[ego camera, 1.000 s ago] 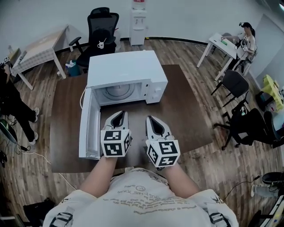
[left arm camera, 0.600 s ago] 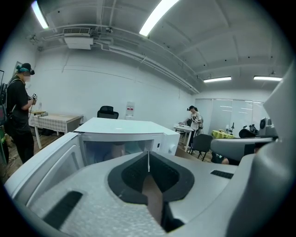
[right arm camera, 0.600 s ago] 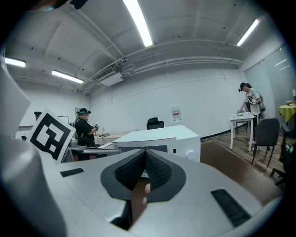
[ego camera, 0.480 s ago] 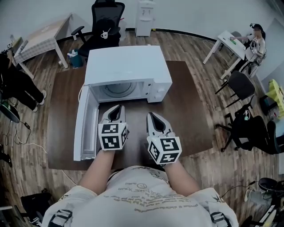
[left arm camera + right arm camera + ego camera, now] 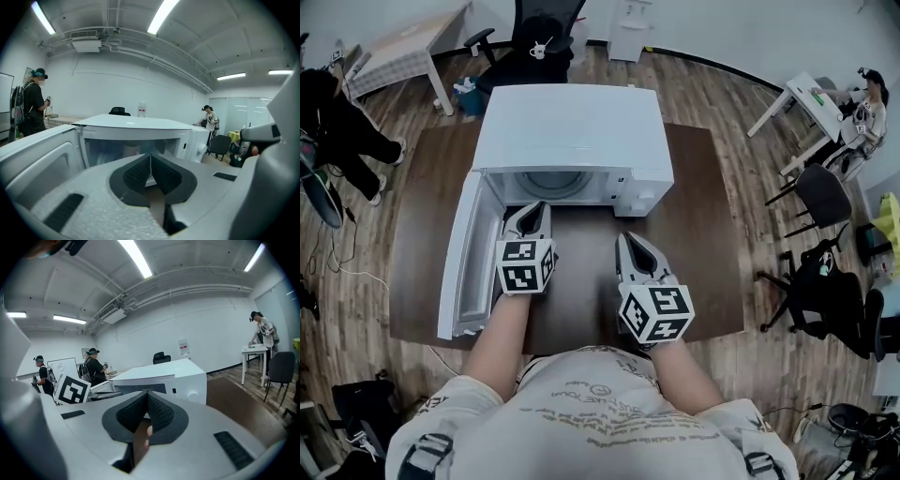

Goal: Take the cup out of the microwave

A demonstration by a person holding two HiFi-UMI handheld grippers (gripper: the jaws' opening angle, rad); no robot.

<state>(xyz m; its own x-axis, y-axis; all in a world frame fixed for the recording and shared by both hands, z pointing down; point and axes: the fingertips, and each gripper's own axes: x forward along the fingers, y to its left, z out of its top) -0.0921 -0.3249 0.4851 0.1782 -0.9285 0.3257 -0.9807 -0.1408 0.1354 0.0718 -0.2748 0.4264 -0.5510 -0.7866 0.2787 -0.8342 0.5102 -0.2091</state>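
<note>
White microwave (image 5: 572,127) on dark brown surface (image 5: 703,253), door (image 5: 464,258) swung wide open to left. Left hand-held gripper (image 5: 532,208) just before open cavity, tips near its lower edge; jaws closed together, nothing between. Right hand-held gripper (image 5: 628,239) further back over surface, beside control panel side; jaws also pressed together, empty. Cup not clearly made out: pale shape (image 5: 131,147) inside cavity, straight beyond left tips, apart from them; cannot tell whether it is cup.
</note>
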